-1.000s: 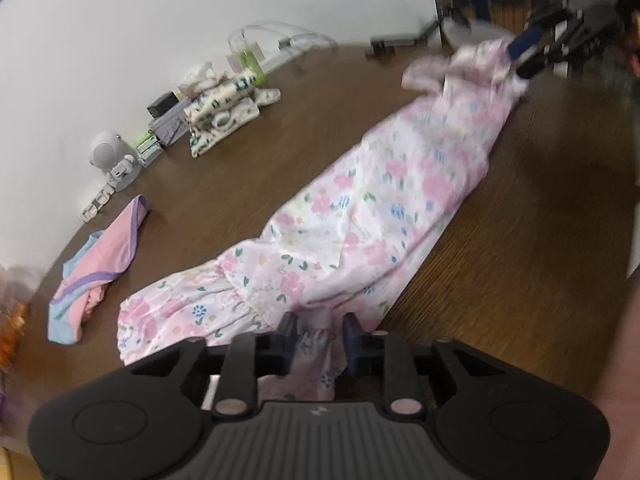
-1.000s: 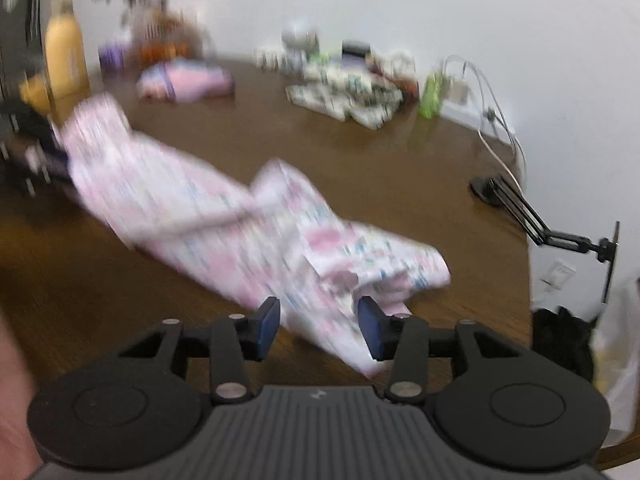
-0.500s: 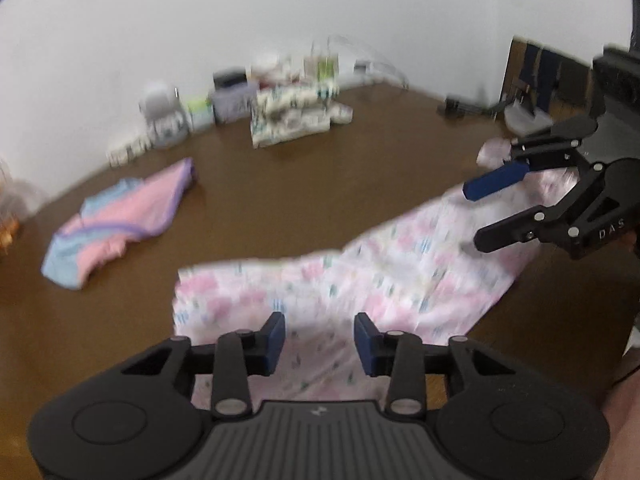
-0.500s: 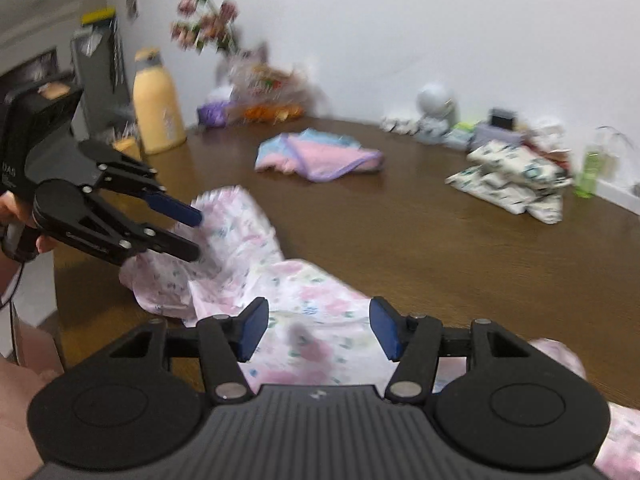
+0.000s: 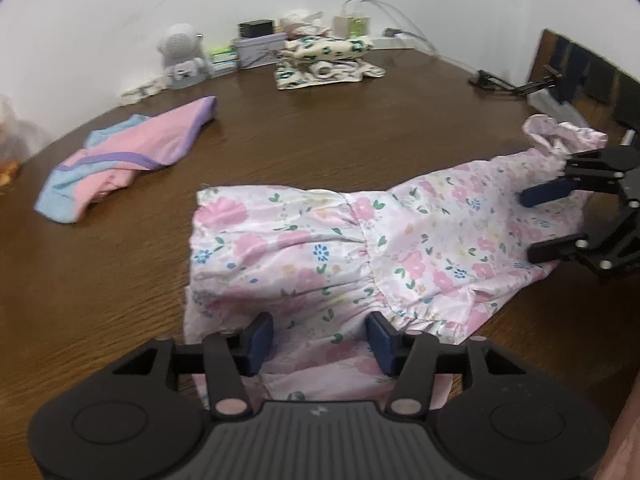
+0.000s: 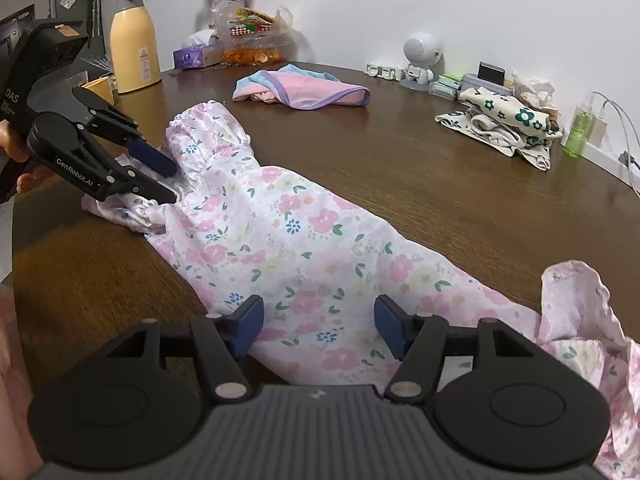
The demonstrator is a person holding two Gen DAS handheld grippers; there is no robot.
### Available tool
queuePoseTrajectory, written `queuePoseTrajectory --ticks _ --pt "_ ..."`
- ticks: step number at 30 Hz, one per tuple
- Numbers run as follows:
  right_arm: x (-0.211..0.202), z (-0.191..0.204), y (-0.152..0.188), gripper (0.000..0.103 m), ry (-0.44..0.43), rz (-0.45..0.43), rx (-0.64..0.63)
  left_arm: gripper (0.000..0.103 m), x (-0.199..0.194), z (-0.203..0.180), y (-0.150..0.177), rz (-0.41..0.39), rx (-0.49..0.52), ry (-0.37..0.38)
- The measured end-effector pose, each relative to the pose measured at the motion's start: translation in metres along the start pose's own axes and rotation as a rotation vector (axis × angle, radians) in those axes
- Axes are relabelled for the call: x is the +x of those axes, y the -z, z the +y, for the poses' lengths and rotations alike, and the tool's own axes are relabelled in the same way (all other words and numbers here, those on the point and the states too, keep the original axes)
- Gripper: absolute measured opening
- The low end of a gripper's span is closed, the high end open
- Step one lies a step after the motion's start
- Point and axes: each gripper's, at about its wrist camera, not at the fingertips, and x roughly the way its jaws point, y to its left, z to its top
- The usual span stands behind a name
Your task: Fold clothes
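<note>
Since half a second ago, both grippers have come closer over the garment and their fingers have spread wider. Item: floral garment (image 5: 360, 248), pink-and-white, lying stretched lengthwise across the brown tabletop (image 5: 320, 128), one gathered end at each gripper. Left gripper (image 5: 318, 338): fingers apart, empty, poised over the ruffled hem end; cloth shows between the blue pads, no grip seen. Right gripper (image 6: 319, 328): fingers apart, empty, over the other stretch of the garment, whose bunched end (image 6: 580, 320) lies crumpled just to its right. In the left view the right gripper (image 5: 548, 224) shows at the right edge, fingers apart above the cloth; in the right view the left gripper (image 6: 170, 182) sits at the gathered end, fingers slightly apart, whether touching the fabric cannot be told. Also on the tabletop, well apart from the garment: pink-and-blue cloth (image 5: 124, 160); folded flower-print pile (image 5: 324, 60) near the wall; small white robot figure (image 5: 180, 54); yellow bottle (image 6: 134, 40); green bottle (image 6: 578, 126).
</note>
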Motion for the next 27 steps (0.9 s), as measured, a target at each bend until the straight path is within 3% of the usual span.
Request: queuePoseTrajectory --ticks 5,8,10,12,13,14,16,17,18,19,20,21,27 --pt "-0.048 -0.024 -0.007 0.067 0.016 -0.151 0.139 0.062 -0.032 -0.024 -0.023 -0.146 0.060 0.031" --pt "-0.082 -0.044 -0.013 0.070 0.170 -0.234 0.147 0.063 -0.028 -0.048 -0.043 -0.179 0.119 0.064" --pt "-0.088 -0.058 -0.017 0.070 0.296 -0.210 0.117 0.062 -0.015 -0.065 -0.056 -0.177 0.147 0.095" --pt "-0.084 -0.070 -0.017 0.070 0.343 -0.160 0.102 0.049 0.000 -0.081 -0.067 -0.177 0.167 0.124" --pt "-0.079 -0.073 -0.014 0.070 0.344 -0.136 0.096 0.031 0.008 -0.088 -0.072 -0.173 0.170 0.144" --pt "-0.074 -0.076 -0.011 0.070 0.346 -0.113 0.090 0.023 0.017 -0.096 -0.077 -0.163 0.172 0.166" --pt "-0.064 -0.082 -0.006 0.068 0.350 -0.065 0.077 0.023 0.032 -0.109 -0.080 -0.141 0.177 0.200" --pt "-0.059 -0.085 -0.003 0.061 0.351 -0.042 0.071 0.023 0.041 -0.115 -0.082 -0.126 0.183 0.213" --pt "-0.053 -0.087 -0.001 0.044 0.353 -0.018 0.065 0.023 0.050 -0.121 -0.083 -0.111 0.188 0.226" --pt "-0.054 -0.090 0.003 0.034 0.355 -0.015 0.074 0.023 0.057 -0.127 -0.084 -0.094 0.194 0.234" --pt "-0.056 -0.092 0.007 0.014 0.356 -0.022 0.092 0.022 0.064 -0.130 -0.083 -0.075 0.199 0.233" --pt "-0.059 -0.094 0.011 0.006 0.357 -0.030 0.109 0.022 0.070 -0.132 -0.082 -0.059 0.201 0.228" --pt "-0.086 -0.101 0.037 0.004 0.366 -0.084 0.193 0.022 0.078 -0.126 -0.074 -0.041 0.163 0.221"
